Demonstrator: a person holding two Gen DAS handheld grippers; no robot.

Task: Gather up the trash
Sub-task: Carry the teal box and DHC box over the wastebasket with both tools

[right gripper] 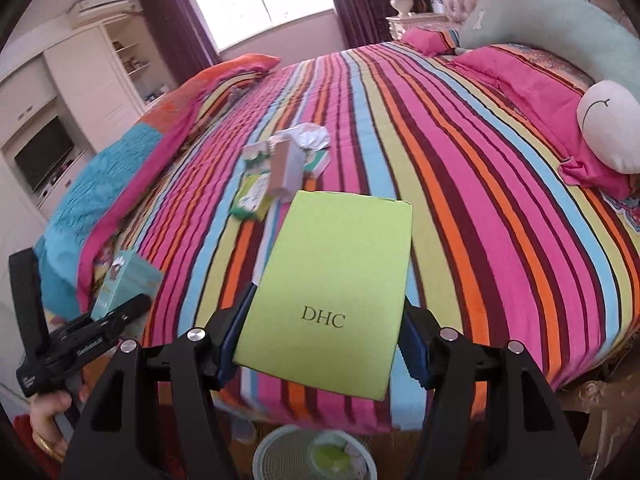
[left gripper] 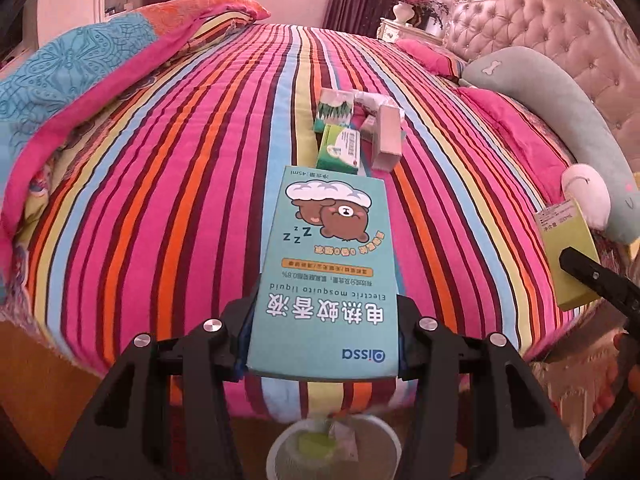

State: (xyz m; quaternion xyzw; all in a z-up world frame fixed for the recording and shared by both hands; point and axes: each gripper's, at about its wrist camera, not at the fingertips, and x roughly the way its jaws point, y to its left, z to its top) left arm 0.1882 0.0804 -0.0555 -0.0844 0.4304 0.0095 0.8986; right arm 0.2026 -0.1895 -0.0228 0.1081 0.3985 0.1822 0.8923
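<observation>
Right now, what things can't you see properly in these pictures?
- Waste basket: the left wrist view's bottom edge and gripper arms hide most of it.
- Trash pile on the bed: blurred in the right wrist view, labels unreadable.
- Teal box: partly behind the left gripper there.
- Green DHC box: its face is unreadable in the left wrist view.

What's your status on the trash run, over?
Left hand-held gripper shut on teal mosquito liquid box. Right hand-held gripper shut on green DHC box. Wastebasket below, path clear. More boxes on bed.

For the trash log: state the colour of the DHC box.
Lime green DHC box; right wrist view.
</observation>
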